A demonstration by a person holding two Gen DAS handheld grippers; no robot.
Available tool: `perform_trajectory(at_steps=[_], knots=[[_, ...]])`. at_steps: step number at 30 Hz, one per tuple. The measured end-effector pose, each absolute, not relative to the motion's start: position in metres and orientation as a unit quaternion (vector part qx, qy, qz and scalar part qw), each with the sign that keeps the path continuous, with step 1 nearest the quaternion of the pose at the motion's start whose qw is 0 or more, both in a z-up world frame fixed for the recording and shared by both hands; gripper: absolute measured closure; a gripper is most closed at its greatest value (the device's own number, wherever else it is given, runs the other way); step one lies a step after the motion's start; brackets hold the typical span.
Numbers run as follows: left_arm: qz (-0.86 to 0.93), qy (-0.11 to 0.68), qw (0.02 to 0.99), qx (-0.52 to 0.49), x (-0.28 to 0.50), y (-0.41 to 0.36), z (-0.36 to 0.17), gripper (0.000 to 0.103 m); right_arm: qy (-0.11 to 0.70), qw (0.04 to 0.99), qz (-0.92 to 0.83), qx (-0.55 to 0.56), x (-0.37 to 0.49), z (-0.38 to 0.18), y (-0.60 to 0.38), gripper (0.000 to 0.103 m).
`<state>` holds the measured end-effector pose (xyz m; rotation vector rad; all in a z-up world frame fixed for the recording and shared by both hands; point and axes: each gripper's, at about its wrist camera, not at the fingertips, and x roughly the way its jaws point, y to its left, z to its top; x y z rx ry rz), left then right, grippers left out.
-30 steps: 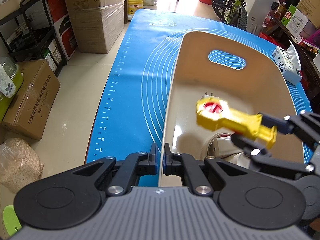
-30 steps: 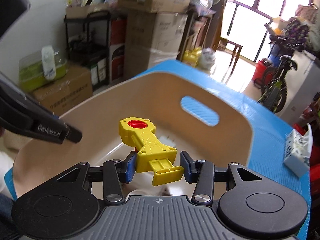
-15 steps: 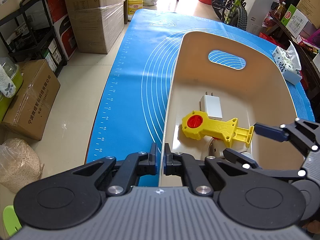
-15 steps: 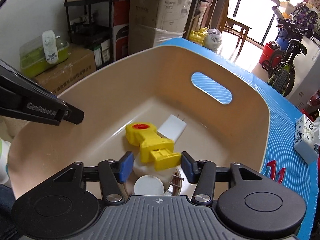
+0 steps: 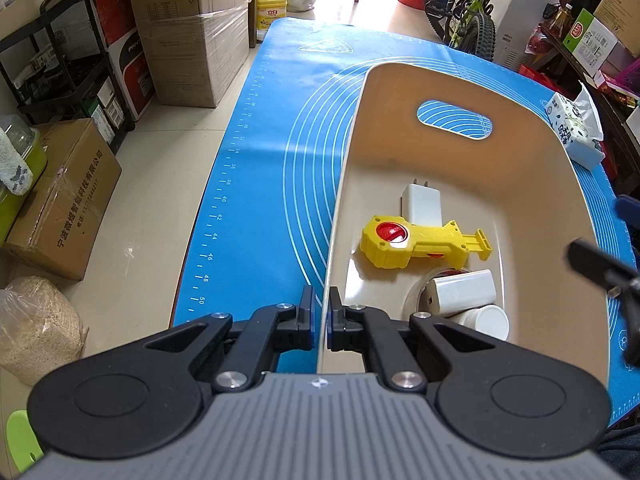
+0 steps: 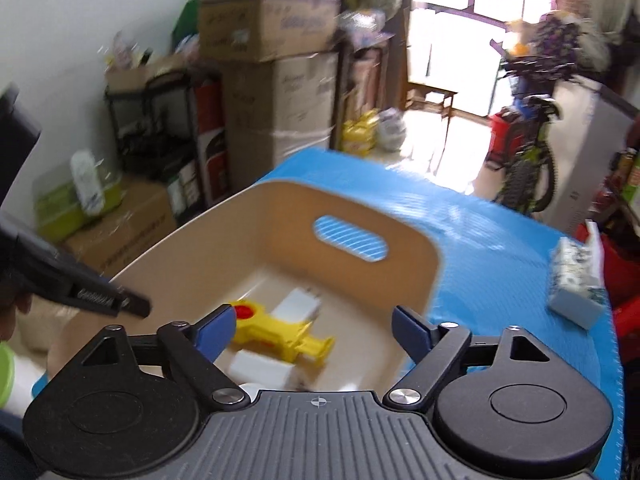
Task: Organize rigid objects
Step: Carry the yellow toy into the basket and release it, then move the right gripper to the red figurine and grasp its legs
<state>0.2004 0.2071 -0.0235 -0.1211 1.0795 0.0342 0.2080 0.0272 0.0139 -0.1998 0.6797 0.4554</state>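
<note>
A beige bin [image 5: 536, 184] with a cut-out handle stands on the blue mat [image 5: 272, 184]. My left gripper [image 5: 323, 320] is shut on the bin's near left rim. Inside the bin lie a yellow toy tool with a red disc [image 5: 416, 240], a white plug charger [image 5: 422, 206], a white block [image 5: 464, 292] and a white round lid [image 5: 490, 322]. My right gripper [image 6: 312, 330] hangs above the bin [image 6: 224, 240], its jaws opening wide, with nothing pressed between them; the yellow toy [image 6: 280, 332] lies below. One right finger shows at the edge of the left wrist view.
A tissue pack [image 5: 576, 132] sits on the mat right of the bin. Cardboard boxes [image 5: 192, 28], a black shelf rack [image 5: 60, 68] and a sack of grain [image 5: 36, 328] stand on the floor to the left. A bicycle [image 5: 464, 4] is at the far end.
The right gripper lowered the yellow toy into the bin, let it go, opened wide and pulled back up and away. The toy now lies on the bin floor. The left gripper stayed clamped.
</note>
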Motion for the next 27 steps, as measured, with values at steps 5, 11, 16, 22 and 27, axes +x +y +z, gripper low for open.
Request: perform_trajectory(at_steps=[5, 11, 16, 22, 27], knots=[[0.016, 0.514, 0.856, -0.059, 0.2, 0.207, -0.024, 0.095, 0.327, 0.923, 0.177, -0.094, 0.212, 0.016, -0.008, 0.014], [0.016, 0.514, 0.856, -0.058, 0.2, 0.207, -0.024, 0.095, 0.331, 0.933, 0.117, -0.073, 0.227, -0.001, -0.06, 0.014], [0.016, 0.514, 0.856, -0.058, 0.2, 0.207, -0.023, 0.095, 0.36, 0.928, 0.076, -0.054, 0.243, -0.031, -0.092, 0.014], [0.017, 0.514, 0.856, -0.056, 0.2, 0.208, -0.023, 0.095, 0.398, 0.915, 0.044, -0.053, 0.262, -0.069, -0.11, 0.015], [0.017, 0.514, 0.856, -0.055, 0.2, 0.209, -0.023, 0.095, 0.414, 0.907, 0.033, -0.063, 0.27, -0.091, -0.11, 0.017]])
